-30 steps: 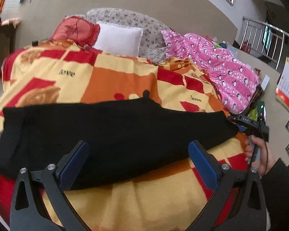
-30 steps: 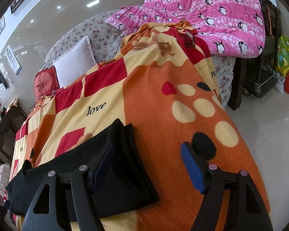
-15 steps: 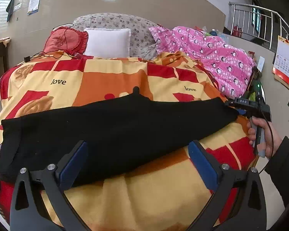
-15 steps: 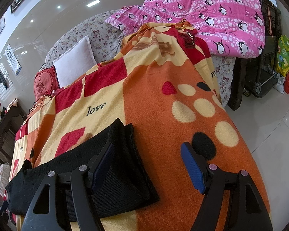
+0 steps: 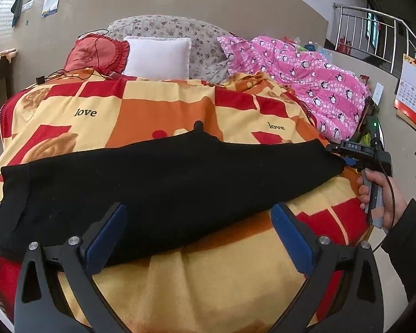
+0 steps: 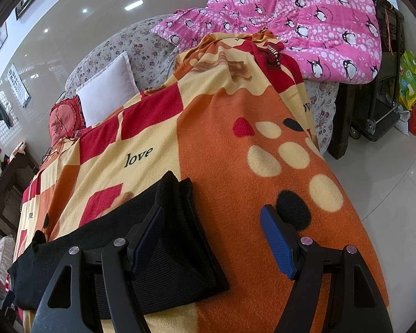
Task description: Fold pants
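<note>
- Black pants (image 5: 163, 183) spread lengthwise across the patterned blanket (image 5: 208, 283), already doubled leg on leg.
- Left gripper (image 5: 198, 233) wide apart and empty, above the near edge.
- Right gripper (image 6: 210, 238) equally wide, empty, at the layered end.
- Probably soft, limp, light knit; best pinched at that end through both layers.
- Far end cut off; waistband or cuffs impossible to tell.

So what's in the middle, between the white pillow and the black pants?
Only the orange, red and yellow blanket. The left wrist view shows it stretching from the white pillow down to the black pants.
</note>
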`<action>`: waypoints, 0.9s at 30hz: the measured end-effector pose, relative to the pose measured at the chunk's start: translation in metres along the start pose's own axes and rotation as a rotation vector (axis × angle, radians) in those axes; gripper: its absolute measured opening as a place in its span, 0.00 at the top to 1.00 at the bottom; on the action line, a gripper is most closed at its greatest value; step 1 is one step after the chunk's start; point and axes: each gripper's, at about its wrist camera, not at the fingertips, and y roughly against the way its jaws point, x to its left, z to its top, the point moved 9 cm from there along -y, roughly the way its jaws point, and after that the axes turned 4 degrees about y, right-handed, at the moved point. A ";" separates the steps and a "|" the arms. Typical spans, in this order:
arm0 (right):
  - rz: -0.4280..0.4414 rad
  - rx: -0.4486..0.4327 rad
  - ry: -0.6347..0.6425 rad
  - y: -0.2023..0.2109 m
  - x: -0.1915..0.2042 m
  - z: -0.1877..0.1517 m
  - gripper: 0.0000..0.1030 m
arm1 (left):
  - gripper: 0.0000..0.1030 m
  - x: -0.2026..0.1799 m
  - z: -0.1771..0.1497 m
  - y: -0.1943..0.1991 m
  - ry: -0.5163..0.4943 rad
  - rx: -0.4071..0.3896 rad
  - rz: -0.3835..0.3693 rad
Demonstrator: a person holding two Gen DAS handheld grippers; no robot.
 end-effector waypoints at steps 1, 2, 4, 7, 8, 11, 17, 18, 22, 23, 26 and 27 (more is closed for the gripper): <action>0.000 0.000 0.001 0.000 0.000 0.000 0.29 | 0.00 0.000 0.000 0.000 0.001 -0.002 -0.002; 0.000 0.000 0.000 0.000 0.000 0.000 0.29 | 0.00 0.000 0.000 0.001 0.003 -0.003 -0.002; 0.000 0.000 0.000 0.000 0.000 0.000 0.29 | 0.00 0.000 0.000 0.001 0.003 -0.002 -0.003; 0.001 0.000 0.000 0.000 0.000 0.000 0.29 | 0.00 -0.001 -0.001 0.002 0.007 0.001 -0.014; 0.000 0.000 0.001 0.000 0.000 0.000 0.29 | 0.00 -0.001 -0.001 0.002 0.007 0.002 -0.013; 0.001 0.000 0.001 0.000 0.000 0.000 0.29 | 0.00 0.000 -0.002 0.001 0.010 0.011 -0.016; 0.001 0.001 0.001 0.000 0.000 0.000 0.29 | 0.00 -0.003 -0.003 0.000 0.012 0.023 -0.024; 0.001 0.001 0.001 0.000 0.000 0.000 0.29 | 0.00 -0.003 -0.003 -0.001 0.010 0.024 -0.025; 0.001 0.001 0.001 0.000 0.000 0.000 0.29 | 0.00 -0.005 -0.003 -0.001 0.004 0.024 -0.025; 0.001 0.001 0.001 0.000 0.000 0.000 0.29 | 0.00 -0.005 -0.003 -0.001 0.005 0.025 -0.025; 0.001 0.001 0.001 0.000 0.000 0.000 0.29 | 0.00 -0.005 -0.004 -0.001 0.008 0.026 -0.028; 0.002 0.001 0.000 0.000 0.000 0.000 0.29 | 0.00 -0.005 -0.004 -0.002 0.009 0.029 -0.028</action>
